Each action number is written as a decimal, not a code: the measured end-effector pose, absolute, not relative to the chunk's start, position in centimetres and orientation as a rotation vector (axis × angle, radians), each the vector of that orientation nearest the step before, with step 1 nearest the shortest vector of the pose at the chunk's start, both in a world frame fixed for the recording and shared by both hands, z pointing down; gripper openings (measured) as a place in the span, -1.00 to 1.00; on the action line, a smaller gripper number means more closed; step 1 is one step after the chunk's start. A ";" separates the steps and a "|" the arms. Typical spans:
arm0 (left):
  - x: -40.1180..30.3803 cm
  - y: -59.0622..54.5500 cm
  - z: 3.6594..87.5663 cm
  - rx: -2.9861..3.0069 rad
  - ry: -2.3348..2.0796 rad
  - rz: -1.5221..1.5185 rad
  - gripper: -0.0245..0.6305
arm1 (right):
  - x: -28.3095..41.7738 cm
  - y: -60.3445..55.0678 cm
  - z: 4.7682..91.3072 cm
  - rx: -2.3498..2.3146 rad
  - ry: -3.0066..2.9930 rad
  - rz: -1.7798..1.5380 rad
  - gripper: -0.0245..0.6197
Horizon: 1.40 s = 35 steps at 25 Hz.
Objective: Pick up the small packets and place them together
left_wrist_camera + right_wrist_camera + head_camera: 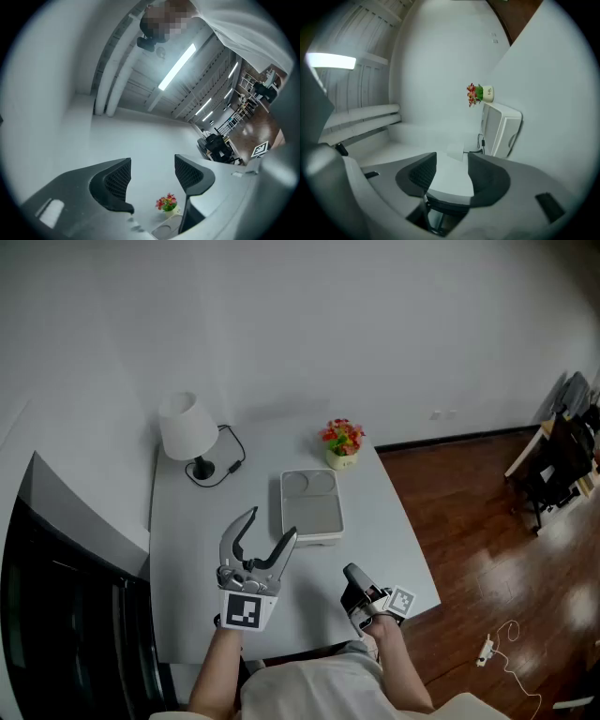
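On the white table (187,559) no small packets can be made out in any view, so their place cannot be told. The likeliest spot, as a guess only, is the white tray-like box (311,507) at the table's middle, whose top shows two round hollows. That box lies with its long axis running straight away from the person, toward the flower pot (342,442) just beyond its far end. The lamp (187,427) stands well off to its left. The left gripper (273,524) hangs just beside the box's near left corner, nose tilted upward, its jaws wide apart with nothing between them. The right gripper (351,571) sits closer to the person, by the table's near edge and short of the box's near right corner. Its jaws stand only a little apart, and only bare table shows in the gap. By this layout the left gripper is the nearer of the two to the box, and it would need to tip its nose down and ease forward and rightward to reach anything there
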<state>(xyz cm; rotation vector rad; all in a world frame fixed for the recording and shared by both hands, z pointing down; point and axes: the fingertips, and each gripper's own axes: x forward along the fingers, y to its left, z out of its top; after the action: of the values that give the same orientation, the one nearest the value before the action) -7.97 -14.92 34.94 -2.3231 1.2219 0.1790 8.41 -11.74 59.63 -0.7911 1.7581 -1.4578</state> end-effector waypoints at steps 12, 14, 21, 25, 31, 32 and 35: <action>-8.9 -16.4 43.5 -2.543 1.299 0.002 -0.05 | 8.5 -12.9 63.0 -1.064 1.935 -1.391 -0.28; -9.2 -16.6 44.8 -2.575 1.317 -0.027 -0.03 | 8.4 -13.2 63.6 -1.137 2.015 -1.354 -0.24; -10.5 -16.9 47.9 -2.645 1.363 -0.086 0.05 | 6.9 -14.5 66.7 -1.195 2.002 -1.424 -0.07; -11.0 -16.9 48.6 -2.642 1.384 -0.110 0.05 | 6.4 -15.7 68.0 -1.150 1.843 -1.501 0.25; -11.8 -17.1 49.4 -2.656 1.404 -0.137 0.16 | 4.9 -18.9 69.8 -1.049 1.659 -1.571 0.54; -11.9 -17.1 49.5 -2.661 1.407 -0.137 0.16 | 4.7 -19.5 69.9 -1.033 1.619 -1.579 0.54; -12.3 -17.3 49.9 -2.667 1.423 -0.127 0.22 | 4.1 -21.4 70.0 -1.000 1.533 -1.579 0.54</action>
<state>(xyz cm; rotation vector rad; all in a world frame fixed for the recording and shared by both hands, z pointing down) -12.29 -17.26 49.86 -2.6674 1.4228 -0.1271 4.10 -21.39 70.00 -1.0004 1.5335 -1.5794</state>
